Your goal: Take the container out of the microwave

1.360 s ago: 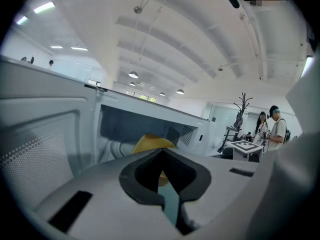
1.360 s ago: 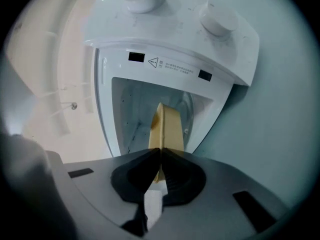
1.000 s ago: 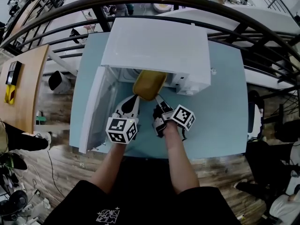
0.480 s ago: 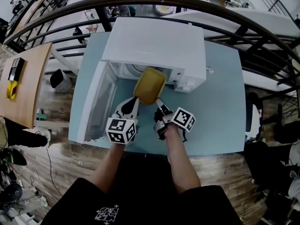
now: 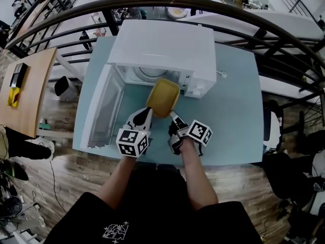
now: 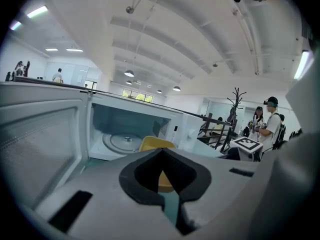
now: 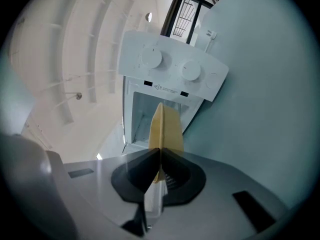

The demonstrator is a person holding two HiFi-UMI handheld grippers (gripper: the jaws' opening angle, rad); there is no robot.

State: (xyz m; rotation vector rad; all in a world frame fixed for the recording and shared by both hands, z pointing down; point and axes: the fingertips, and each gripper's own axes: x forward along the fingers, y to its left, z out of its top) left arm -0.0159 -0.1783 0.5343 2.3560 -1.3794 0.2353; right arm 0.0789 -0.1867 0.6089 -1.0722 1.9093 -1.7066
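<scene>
A yellow container (image 5: 163,96) hangs over the table just in front of the open white microwave (image 5: 162,47). My left gripper (image 5: 147,112) is shut on its near left rim, and my right gripper (image 5: 172,115) is shut on its near right rim. In the left gripper view the yellow container (image 6: 156,144) shows above and between the shut jaws of the left gripper (image 6: 161,158), with the glass turntable (image 6: 123,141) behind it. In the right gripper view the container (image 7: 166,126) is seen edge-on, pinched by the right gripper (image 7: 160,155) below the control panel (image 7: 172,69).
The microwave door (image 5: 104,108) stands swung open at the left. The light blue table (image 5: 231,111) has bare surface right of the microwave. A dark metal railing (image 5: 254,19) curves behind the table. People stand far off in the left gripper view.
Both grippers have drawn back toward me with the yellow container, which has come further out of the microwave cavity. The turntable now shows behind it.
</scene>
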